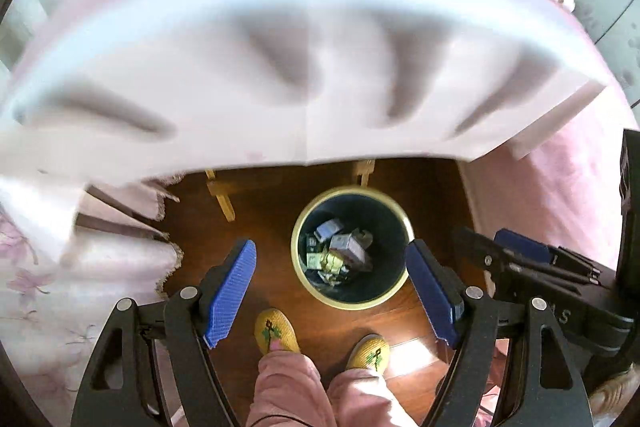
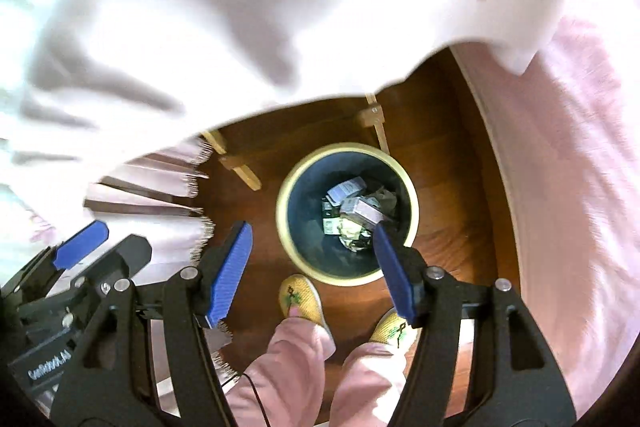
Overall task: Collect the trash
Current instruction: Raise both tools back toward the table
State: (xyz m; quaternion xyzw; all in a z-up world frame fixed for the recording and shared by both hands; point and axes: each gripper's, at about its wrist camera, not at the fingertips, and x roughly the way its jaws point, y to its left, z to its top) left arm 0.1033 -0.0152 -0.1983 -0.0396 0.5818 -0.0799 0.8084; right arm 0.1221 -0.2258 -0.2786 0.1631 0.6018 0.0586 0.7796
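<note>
Left wrist view looks down between the left tongs (image 1: 332,291), blue pads apart and empty; the trash bin (image 1: 308,283) stands on the wooden floor (image 1: 260,211) directly below, crumpled packaging (image 1: 340,251) inside; right tongs (image 2: 312,271), also apart and empty, hang equally near above its rim.

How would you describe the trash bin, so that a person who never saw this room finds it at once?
On the dark wooden floor, just past the edge of the white-covered table, stands a round bin. It sits in front of two yellow slippers. Its pale yellow rim, dark inside and crumpled packaging set it apart.
</note>
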